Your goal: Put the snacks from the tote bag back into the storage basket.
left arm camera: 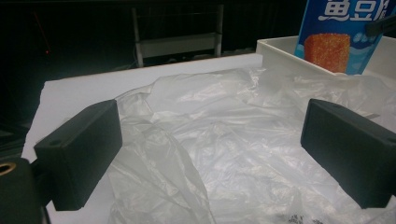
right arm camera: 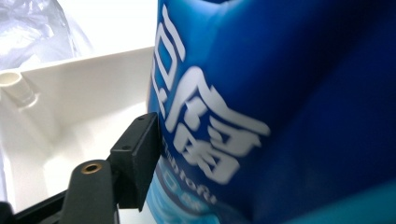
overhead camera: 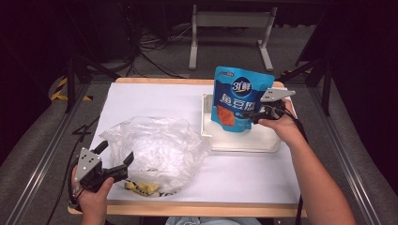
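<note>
1. The blue foil snack pouch stood upright in the white rectangular plastic tray near the table's far right corner.
2. The right gripper was clamped on the pouch's lower right edge; one black jaw pressed the foil in the right gripper view.
3. Judgement: the pouch looked light, soft and slippery; a seam or edge would give the surest hold.
4. The left gripper had its jaws spread wide, holding nothing, over the crumpled clear plastic bag at the near left.
5. The bag held a small yellow item, identity unclear. The tray held nothing but the pouch.
</note>
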`<state>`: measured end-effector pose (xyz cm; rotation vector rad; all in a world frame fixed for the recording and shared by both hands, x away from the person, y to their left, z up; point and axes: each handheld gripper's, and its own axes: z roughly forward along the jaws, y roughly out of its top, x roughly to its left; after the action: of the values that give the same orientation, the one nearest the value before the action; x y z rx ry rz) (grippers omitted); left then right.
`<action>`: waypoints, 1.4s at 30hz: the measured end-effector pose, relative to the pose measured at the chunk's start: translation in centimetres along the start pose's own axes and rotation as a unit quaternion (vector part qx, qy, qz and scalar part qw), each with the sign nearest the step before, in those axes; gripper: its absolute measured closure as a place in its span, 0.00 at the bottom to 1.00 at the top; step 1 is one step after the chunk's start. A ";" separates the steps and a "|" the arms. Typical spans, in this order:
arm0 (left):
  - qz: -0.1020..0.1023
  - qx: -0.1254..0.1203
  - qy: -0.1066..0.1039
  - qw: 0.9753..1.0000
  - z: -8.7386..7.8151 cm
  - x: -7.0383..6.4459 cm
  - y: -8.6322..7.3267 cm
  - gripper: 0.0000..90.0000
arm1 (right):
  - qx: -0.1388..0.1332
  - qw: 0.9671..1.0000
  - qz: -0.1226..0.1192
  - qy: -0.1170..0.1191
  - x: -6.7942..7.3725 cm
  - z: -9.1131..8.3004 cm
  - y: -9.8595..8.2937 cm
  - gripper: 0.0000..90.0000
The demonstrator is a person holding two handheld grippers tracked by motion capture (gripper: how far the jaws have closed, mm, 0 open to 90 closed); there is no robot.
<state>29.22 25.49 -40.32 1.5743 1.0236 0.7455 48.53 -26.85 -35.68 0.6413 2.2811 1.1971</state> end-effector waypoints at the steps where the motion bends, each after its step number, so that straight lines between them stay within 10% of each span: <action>1: 0.001 0.000 0.000 1.000 0.0 0.0 0.0 0.07 | 0.001 1.000 0.000 0.002 -0.1 -0.2 -0.1 0.40; 14: -0.001 -0.001 -0.001 1.000 0.1 0.0 0.0 0.07 | 0.038 0.999 -0.030 -0.016 -0.5 -2.5 -0.9 0.49; 22: 0.001 0.004 -0.003 1.000 0.2 0.0 0.0 0.07 | 0.036 0.999 0.002 -0.032 0.3 -5.4 -1.6 0.93; 42: 0.002 0.004 -0.001 1.000 0.1 0.0 0.0 0.07 | 0.094 0.994 0.045 -0.028 1.1 -2.3 -2.5 1.00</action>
<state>29.32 25.40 -40.36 1.5838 1.0223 0.7429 45.83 -28.88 -36.88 0.8440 2.3574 0.9967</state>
